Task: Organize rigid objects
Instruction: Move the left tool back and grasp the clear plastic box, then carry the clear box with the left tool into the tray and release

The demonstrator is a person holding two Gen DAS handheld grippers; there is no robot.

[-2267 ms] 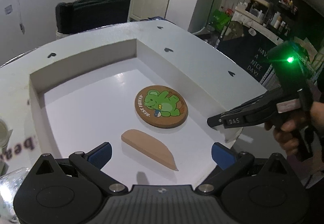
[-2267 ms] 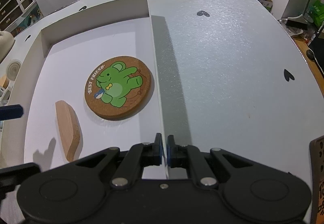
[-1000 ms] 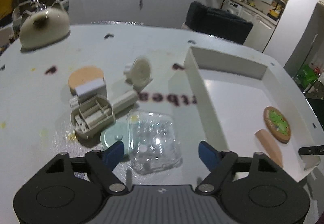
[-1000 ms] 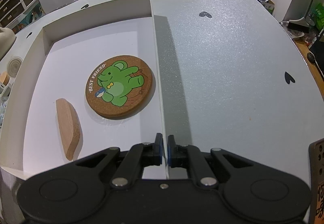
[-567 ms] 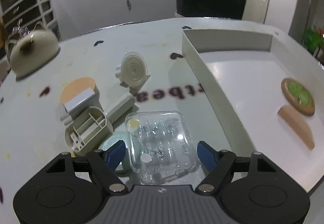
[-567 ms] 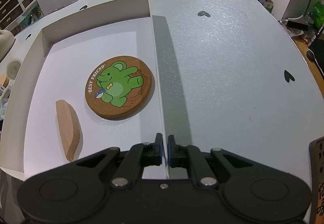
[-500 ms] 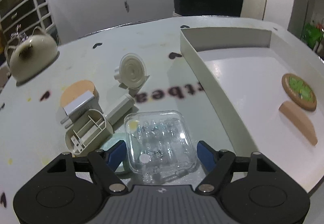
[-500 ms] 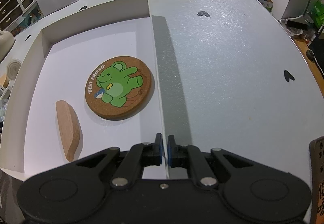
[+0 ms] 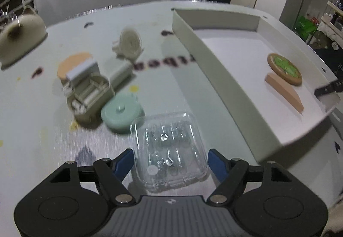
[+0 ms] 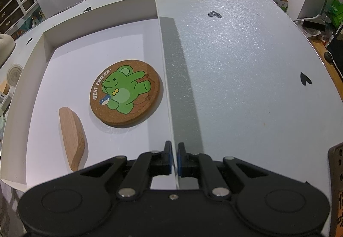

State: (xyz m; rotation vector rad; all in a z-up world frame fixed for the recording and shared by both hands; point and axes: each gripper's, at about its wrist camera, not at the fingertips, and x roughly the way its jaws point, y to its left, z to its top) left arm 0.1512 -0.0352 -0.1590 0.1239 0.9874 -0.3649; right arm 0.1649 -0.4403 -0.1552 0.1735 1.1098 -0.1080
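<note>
Straddling a clear plastic case (image 9: 169,149), the left gripper (image 9: 170,162) has its blue fingertips (image 9: 124,162) spread on either side of it, with no pad seen pressing the case; the picture is too blurred to say whether a tip brushes it. The case lies on the table (image 9: 42,129) near its front edge, just beside the left wall of the white tray (image 9: 214,69), with a mint round lid (image 9: 122,111) touching its far left corner. The right gripper (image 10: 174,158) is clenched on the tray's right wall (image 10: 169,108) at the tray's near right corner. Inside the tray, a cork coaster (image 10: 126,93) lies close to that wall and a wooden wedge (image 10: 72,138) just left of it.
</note>
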